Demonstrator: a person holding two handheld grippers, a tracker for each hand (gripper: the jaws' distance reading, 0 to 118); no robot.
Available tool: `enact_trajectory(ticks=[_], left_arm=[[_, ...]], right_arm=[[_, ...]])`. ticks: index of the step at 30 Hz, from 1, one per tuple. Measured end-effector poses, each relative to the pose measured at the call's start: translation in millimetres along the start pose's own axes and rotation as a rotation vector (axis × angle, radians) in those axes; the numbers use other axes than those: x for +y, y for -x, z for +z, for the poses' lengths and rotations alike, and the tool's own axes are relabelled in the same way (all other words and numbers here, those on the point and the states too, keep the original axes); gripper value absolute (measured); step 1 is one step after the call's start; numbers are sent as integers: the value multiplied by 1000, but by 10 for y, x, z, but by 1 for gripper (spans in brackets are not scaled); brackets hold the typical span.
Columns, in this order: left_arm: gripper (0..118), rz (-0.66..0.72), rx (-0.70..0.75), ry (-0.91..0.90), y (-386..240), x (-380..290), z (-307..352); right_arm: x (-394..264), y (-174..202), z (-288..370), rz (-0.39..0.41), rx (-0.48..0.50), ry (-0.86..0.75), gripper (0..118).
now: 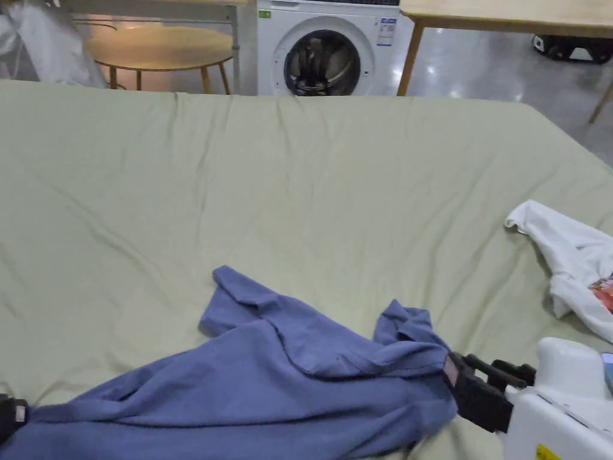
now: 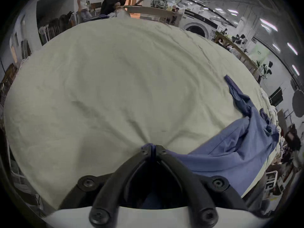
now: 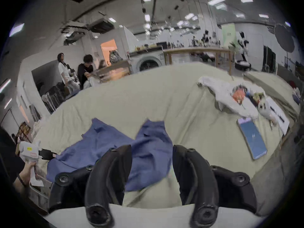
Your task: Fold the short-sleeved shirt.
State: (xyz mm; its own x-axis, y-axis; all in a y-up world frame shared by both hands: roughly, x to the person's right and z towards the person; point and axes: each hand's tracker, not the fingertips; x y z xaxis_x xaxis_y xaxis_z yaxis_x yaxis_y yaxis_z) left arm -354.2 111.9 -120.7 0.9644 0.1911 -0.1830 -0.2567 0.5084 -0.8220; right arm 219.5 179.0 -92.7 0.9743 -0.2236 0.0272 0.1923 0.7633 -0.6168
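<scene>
Shirt (image 1: 251,389) position: the blue short-sleeved garment lies crumpled on the pale green sheet (image 1: 299,179), at the near edge of the bed, close to the person. Its long axis runs roughly left to right across the head view, from the lower left corner toward the right gripper. One sleeve (image 1: 239,296) points away from the person, and a second bunched part (image 1: 407,326) rises near the right end.

Left gripper (image 2: 153,147) state: jaws drawn together with a fold of blue fabric pinched between the tips. The cloth runs off to its right from that pinch, and the sheet is puckered around the tips. In the head view this gripper sits at the far left edge of the frame.

Right gripper (image 3: 152,159) state: jaws spread apart, nothing between them. The shirt lies directly ahead of and under the gap, and its near edge passes between the two jaws. In the head view the black jaw tips sit just beside the right end of the garment; contact cannot be confirmed.

Judgement: the right gripper is the free one and the nearer to the unheld end. A closing move on that end would likely let the two grippers pull the shirt flat along its long axis before any fold.

A white garment (image 1: 569,257) lies well apart to the right.
</scene>
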Motion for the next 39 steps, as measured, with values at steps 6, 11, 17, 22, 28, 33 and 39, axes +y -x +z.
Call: enact_trajectory(ticks=[6, 11, 17, 22, 28, 33, 39], left_arm=[[0, 11, -12, -3, -66, -36, 65], [0, 21, -22, -23, -84, -81, 102], [0, 41, -160, -451, -172, 70, 1115], [0, -52, -183, -684, -417, 556, 2122], [0, -86, -213, -891, -295, 1279, 2659], [0, -91, -200, -960, -304, 1894, 2918], [0, -99, -178, -1003, -512, 2559, 3031]], right_arm=[[-294, -208, -682, -57, -9, 186, 18], [-342, -232, -649, -111, 33, 152, 5], [116, -55, -142, -56, 154, -26, 5], [859, 323, 136, 55, 195, -168, 5], [1841, 589, 316, 65, 231, -315, 5], [2645, 790, 415, 85, 196, -394, 5], [3475, 1073, 387, 122, 121, -463, 5]])
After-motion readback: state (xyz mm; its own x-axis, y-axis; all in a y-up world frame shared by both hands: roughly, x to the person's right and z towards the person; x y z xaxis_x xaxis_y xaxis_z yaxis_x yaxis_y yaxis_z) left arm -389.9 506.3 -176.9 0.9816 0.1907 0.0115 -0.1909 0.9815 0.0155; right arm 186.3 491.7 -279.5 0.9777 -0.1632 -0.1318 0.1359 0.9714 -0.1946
